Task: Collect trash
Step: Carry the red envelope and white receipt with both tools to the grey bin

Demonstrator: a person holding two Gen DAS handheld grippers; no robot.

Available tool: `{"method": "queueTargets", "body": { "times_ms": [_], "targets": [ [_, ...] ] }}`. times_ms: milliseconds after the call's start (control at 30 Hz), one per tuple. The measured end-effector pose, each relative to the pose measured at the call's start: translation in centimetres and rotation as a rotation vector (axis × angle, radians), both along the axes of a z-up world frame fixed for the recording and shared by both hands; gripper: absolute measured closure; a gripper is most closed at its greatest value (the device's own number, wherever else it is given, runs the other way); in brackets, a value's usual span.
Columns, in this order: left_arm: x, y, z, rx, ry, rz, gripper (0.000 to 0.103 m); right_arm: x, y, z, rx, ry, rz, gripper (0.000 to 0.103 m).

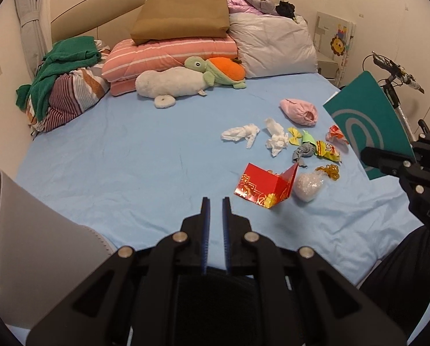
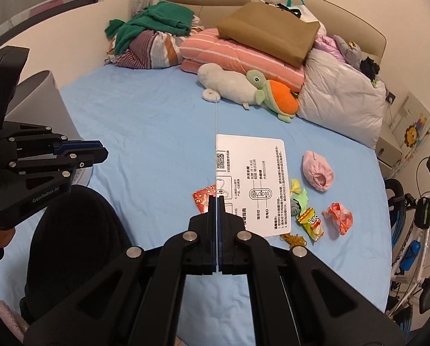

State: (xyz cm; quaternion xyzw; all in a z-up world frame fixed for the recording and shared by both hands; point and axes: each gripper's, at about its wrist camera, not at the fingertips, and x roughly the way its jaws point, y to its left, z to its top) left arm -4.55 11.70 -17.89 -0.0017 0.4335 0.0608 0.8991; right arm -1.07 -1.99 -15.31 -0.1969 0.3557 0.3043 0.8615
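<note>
Right wrist view: the right gripper [image 2: 216, 199] was clamped on a card [image 2: 255, 178] held above the bed [image 2: 145, 132].
Left gripper [image 1: 215, 201], jaws nearly together, held nothing; beyond lay a red envelope [image 1: 261, 184], snack wrapper [image 1: 329, 151] and tissues [image 1: 275, 137] (pillows farther back).

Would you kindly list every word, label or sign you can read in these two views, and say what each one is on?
"GenRobot.AI": on the body of the left hand-held gripper.
"UAS": partial letters on the right hand-held gripper.
QR code, button diagram and lines of Chinese print: on the white card held by the right hand-held gripper; too small to read.
Red lettering on the yellow snack wrapper: too blurred to read.
</note>
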Motion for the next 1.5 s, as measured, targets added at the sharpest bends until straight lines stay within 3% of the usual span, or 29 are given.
{"method": "queueTargets", "body": {
  "times_ms": [200,500,533,633,667,1100,1200,1300,1367,1400,1500],
  "targets": [
    [-0.5,-0.4,-0.9,0.011,0.013,-0.011,0.091,-1.2,0.3,0.1,0.004,0.008,0.007,0.103],
    [3.5,-3.6,-5.0,-0.029,0.1,-0.109,0.089,1.9,-2.7,-2.7,-0.034,0.065,-0.074,0.103],
    [4.2,-4.1,-5.7,-0.034,0.112,-0.12,0.084,2.3,-2.9,-3.0,-0.035,0.07,-0.082,0.103],
    [6.2,-5.5,-7.4,-0.025,0.124,-0.148,0.05,4.0,-4.0,-4.1,-0.04,0.093,-0.112,0.103],
    [6.8,-6.0,-7.9,-0.019,0.124,-0.159,0.046,4.5,-4.3,-4.6,-0.042,0.102,-0.12,0.103],
    [15.7,-10.0,-16.0,0.029,0.266,-0.236,0.044,10.1,-6.9,-9.1,-0.051,0.183,-0.177,0.103],
    [17.1,-10.4,-17.7,0.039,0.296,-0.244,0.047,10.9,-7.2,-9.7,-0.05,0.192,-0.182,0.103],
    [18.0,-11.0,-19.0,0.063,0.317,-0.257,0.063,11.5,-7.5,-10.0,-0.05,0.196,-0.188,0.103],
    [18.6,-11.0,-19.7,0.061,0.332,-0.262,0.087,11.7,-7.6,-10.1,-0.052,0.196,-0.192,0.103],
    [18.8,-11.0,-19.9,0.055,0.338,-0.266,0.094,11.7,-7.7,-10.1,-0.052,0.197,-0.195,0.103],
    [18.7,-11.1,-19.7,0.065,0.318,-0.271,0.101,11.7,-7.8,-10.0,-0.051,0.197,-0.2,0.103]
  ]
}}
